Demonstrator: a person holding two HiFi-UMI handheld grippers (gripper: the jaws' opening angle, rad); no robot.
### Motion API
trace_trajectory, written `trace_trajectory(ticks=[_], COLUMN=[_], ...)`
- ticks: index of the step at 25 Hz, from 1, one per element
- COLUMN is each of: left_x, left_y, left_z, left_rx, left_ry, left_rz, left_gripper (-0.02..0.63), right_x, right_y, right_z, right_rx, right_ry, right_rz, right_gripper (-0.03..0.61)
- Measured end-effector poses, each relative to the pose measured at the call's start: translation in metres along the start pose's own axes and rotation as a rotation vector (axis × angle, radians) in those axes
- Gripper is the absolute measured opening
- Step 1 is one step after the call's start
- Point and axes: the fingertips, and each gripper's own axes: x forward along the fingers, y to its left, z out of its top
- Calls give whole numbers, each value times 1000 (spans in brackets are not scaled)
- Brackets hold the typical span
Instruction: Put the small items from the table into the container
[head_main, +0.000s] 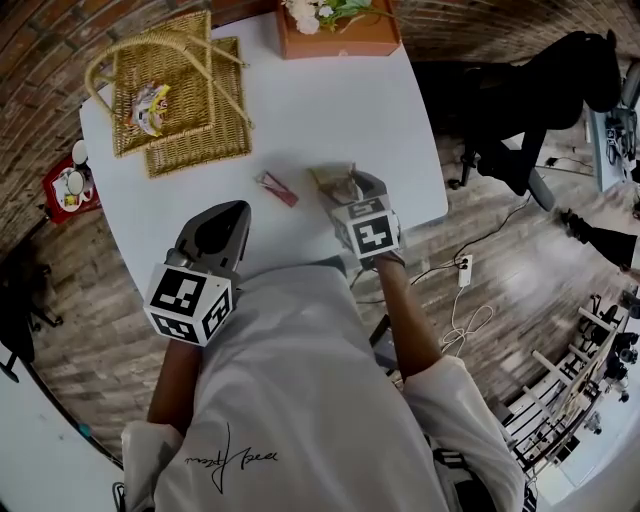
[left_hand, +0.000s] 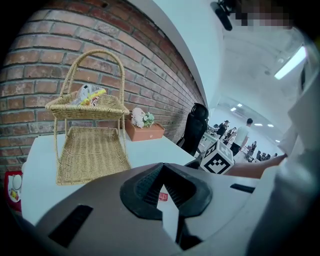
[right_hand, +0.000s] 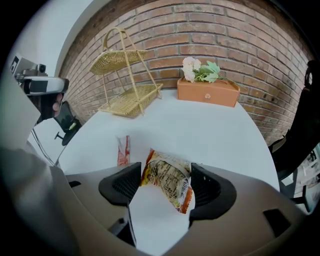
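- The right tongs stand spread wide over a packet, which lies flat on the counter between the jaws. The pads do not look pressed on it.
- The left tongs are clenched on nothing, near the counter's front edge.
- The packet looks light, soft and crinkly. Its glossy film is probably slippery, and the contents may crush.
- It is best taken across its middle with gentle pressure, since the flat sealed ends would likely slide out.
- A thin red sachet lies just beside it, lighter still and lying flat, so harder to pinch.
- The basket stands well apart at the far side.
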Motion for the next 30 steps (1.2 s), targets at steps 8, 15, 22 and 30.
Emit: trace_trajectory(ticks=[8, 15, 22, 30], left_x=[2, 4, 4, -1], left_y=[2, 6, 4, 5], left_z=[1, 1, 0, 0], left_rx=[-3, 0, -3, -5], left_ry=[8, 14, 10, -6], left_rz=[-3, -9, -17, -17], left_gripper=[9, 9, 9, 9], right_x=[8, 13, 10, 7], right_y=[2, 2, 0, 4], right_z=[-4, -8, -9, -9], right_rx=[-21, -14, -1, 22], right_ry=[45, 62, 67, 61], right_rz=[11, 1, -2, 32], right_gripper=[272, 270, 257, 222])
